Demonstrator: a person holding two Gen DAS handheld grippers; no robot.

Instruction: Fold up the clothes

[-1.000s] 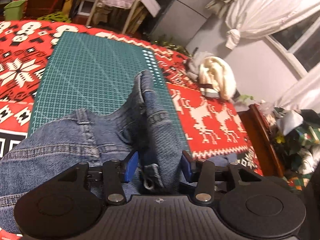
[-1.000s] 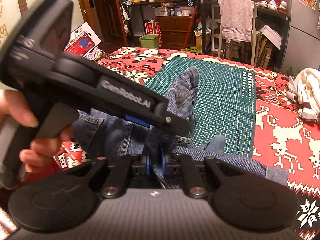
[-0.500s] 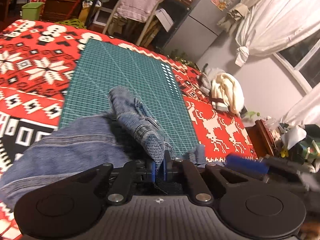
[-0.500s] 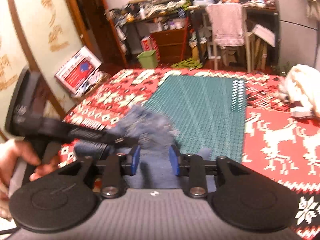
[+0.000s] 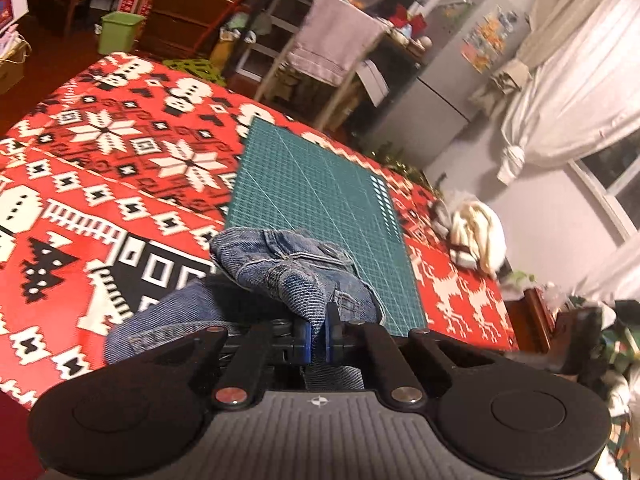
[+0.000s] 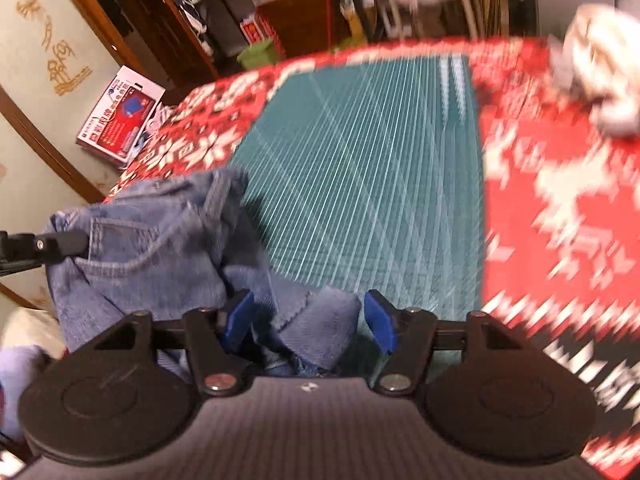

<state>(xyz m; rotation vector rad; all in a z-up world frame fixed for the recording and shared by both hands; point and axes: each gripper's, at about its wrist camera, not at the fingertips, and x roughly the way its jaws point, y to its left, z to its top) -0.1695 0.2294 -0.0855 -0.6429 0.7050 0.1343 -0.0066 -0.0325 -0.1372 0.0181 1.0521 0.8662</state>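
The left tongs [image 5: 318, 334] are pinched tight on a fold of the jeans [image 5: 280, 276], the blue pads nearly meeting with denim between them. The bunched jeans sit at the 6 o'clock edge of the green mat [image 5: 316, 208], spilling toward 8 o'clock onto the red patterned tabletop [image 5: 100, 168]. The right tongs [image 6: 310, 322] stand wide apart, a loose flap of denim lying between the pads without either pressing it. In that blurred view the jeans [image 6: 148, 248] lie at 9 o'clock, and a white bundle of cloth [image 6: 600, 92] rests at 1 o'clock.
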